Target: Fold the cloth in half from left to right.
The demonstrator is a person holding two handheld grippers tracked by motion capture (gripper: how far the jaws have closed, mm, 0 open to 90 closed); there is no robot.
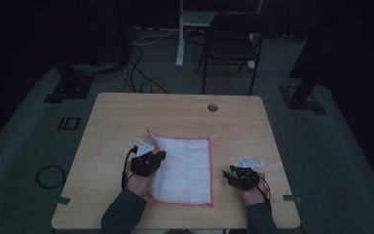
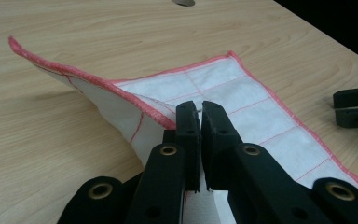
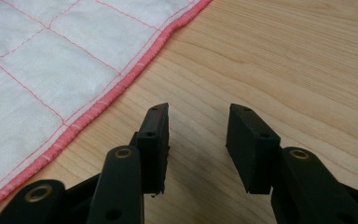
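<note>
A white cloth [image 1: 187, 165] with a red hem and thin red grid lines lies on the wooden table [image 1: 112, 117]. My left gripper [image 1: 161, 155] is shut on the cloth's left edge. In the left gripper view the cloth [image 2: 223, 86] rises in a fold from the table to my left gripper [image 2: 200, 105], its hem pinched between the pads. My right gripper [image 1: 226, 175] hovers just right of the cloth's right hem. In the right gripper view my right gripper [image 3: 198, 112] stands open over bare wood, with the cloth [image 3: 42, 70] to its left.
A round grommet hole [image 1: 213, 107] sits near the table's far edge. A black folding chair [image 1: 231, 41] and a white table leg [image 1: 180, 36] stand behind the table. Cables lie on the grey floor [image 1: 141, 73]. A person's sleeves reach in from the near edge.
</note>
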